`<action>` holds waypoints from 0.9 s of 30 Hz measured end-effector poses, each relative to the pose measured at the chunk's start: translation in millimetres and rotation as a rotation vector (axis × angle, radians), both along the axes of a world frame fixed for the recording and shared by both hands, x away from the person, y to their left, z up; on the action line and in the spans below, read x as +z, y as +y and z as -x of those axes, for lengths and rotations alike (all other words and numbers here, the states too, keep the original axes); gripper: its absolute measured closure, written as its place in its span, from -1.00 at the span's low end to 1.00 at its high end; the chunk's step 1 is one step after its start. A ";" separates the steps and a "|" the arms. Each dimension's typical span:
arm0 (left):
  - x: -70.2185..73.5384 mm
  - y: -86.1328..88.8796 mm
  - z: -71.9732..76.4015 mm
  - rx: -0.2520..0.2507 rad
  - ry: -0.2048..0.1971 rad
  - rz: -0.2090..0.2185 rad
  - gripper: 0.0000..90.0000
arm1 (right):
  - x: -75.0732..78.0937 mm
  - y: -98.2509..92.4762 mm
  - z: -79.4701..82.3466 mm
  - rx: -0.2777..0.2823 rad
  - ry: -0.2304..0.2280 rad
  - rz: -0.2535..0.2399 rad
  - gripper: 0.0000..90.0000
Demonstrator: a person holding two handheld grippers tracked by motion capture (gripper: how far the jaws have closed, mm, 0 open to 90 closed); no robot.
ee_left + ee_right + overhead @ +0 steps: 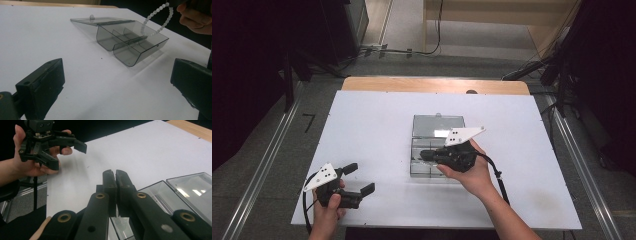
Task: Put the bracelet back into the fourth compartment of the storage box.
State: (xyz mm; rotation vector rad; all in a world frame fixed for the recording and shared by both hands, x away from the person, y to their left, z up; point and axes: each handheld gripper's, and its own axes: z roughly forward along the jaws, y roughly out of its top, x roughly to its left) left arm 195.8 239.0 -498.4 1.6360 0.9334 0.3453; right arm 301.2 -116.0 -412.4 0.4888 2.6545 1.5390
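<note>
A smoky clear plastic box [430,162] with several compartments sits mid-table, its lid [438,125] folded open and lying flat behind it. My right gripper [422,155] hovers over the box with its jaws pressed together [115,173]. In the left gripper view a loop of white beads [160,8] hangs from it down to the box [132,42], by a far compartment. My left gripper [361,178] is held near the table's front left, open and empty, with its jaws wide apart [116,82].
The white tabletop [372,130] has a wooden strip [432,85] along its far edge. Cables trail from both grippers toward the front edge. Dark floor and metal rails surround the table.
</note>
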 end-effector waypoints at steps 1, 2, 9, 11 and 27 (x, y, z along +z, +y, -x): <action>0.0 -0.1 0.1 0.001 0.000 0.000 -1.00 | -0.7 0.4 -0.4 -0.002 0.002 -0.002 0.90; 0.0 -0.2 0.1 0.000 0.000 0.001 -1.00 | -1.3 0.5 -0.6 -0.004 0.005 0.001 0.90; -0.1 0.1 0.0 0.001 0.001 0.000 -1.00 | -6.4 2.4 -3.7 -0.009 0.013 -0.004 0.90; -0.1 0.1 0.0 0.001 0.001 -0.001 -1.00 | -8.2 3.1 -4.2 -0.011 0.015 -0.003 0.90; 0.1 -0.1 0.1 -0.003 0.000 -0.002 -1.00 | -25.2 6.0 -5.9 -0.030 0.047 -0.001 0.90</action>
